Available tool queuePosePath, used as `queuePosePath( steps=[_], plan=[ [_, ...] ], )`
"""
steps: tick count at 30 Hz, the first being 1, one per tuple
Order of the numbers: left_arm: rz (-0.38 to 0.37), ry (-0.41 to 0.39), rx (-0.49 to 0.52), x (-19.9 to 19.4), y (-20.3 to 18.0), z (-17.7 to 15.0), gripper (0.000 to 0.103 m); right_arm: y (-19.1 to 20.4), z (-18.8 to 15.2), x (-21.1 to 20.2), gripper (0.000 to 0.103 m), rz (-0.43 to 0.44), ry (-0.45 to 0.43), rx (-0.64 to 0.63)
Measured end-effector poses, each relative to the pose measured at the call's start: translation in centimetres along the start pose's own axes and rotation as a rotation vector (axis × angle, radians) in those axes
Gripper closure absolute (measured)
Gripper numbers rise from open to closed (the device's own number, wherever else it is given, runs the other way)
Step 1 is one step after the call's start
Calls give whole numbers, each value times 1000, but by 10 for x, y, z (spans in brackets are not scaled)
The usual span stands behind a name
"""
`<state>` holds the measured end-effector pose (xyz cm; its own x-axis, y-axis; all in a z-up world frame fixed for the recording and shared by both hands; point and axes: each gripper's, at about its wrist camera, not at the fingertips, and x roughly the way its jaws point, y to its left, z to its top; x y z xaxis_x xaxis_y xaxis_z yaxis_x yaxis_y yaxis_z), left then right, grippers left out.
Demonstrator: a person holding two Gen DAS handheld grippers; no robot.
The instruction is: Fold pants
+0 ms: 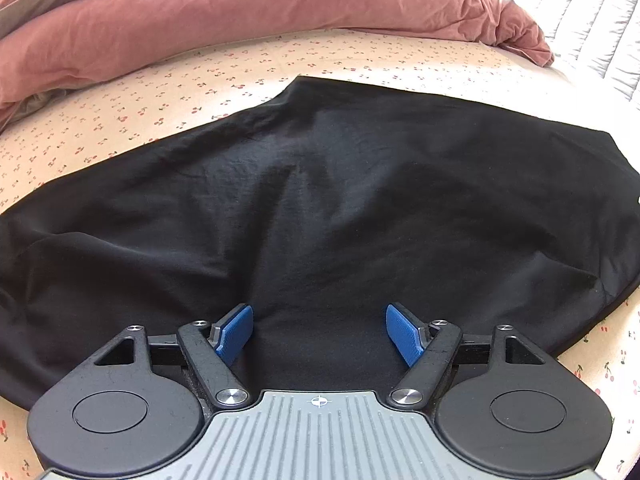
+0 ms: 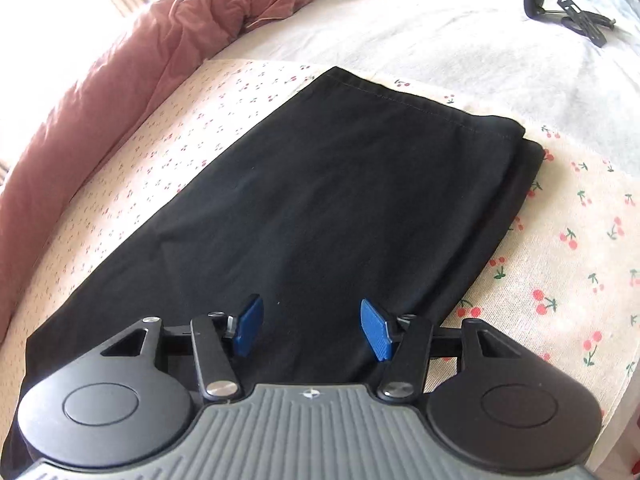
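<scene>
Claws tilted down over black pants, apparently clear, jaws apart

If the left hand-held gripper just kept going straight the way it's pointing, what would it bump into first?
Most likely the black pants: the left hand-held gripper angles down over them, open and empty. The cherry-print sheet and pink duvet lie farther off. Depth is hard to judge.
</scene>
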<state>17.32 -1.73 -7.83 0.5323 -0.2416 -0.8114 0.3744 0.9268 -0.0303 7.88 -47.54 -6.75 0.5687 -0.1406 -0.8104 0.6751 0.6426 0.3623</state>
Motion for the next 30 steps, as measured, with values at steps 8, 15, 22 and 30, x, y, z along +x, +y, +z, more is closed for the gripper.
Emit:
queuePosePath(
  steps=[8,15,22,30],
  plan=[
    [-10,4,2,-2,1,-3,27,-54,23,1,52,79,-63,233],
    [-16,8,1,-3,1,-4,27,-101,31,-6,83,80,-106,374],
    [-18,8,3,-2,1,-4,26,-122,26,-13,84,87,-128,422],
    [-23,11,-7,-4,1,-5,25,-99,41,4,103,-10,-159,299]
  ],
)
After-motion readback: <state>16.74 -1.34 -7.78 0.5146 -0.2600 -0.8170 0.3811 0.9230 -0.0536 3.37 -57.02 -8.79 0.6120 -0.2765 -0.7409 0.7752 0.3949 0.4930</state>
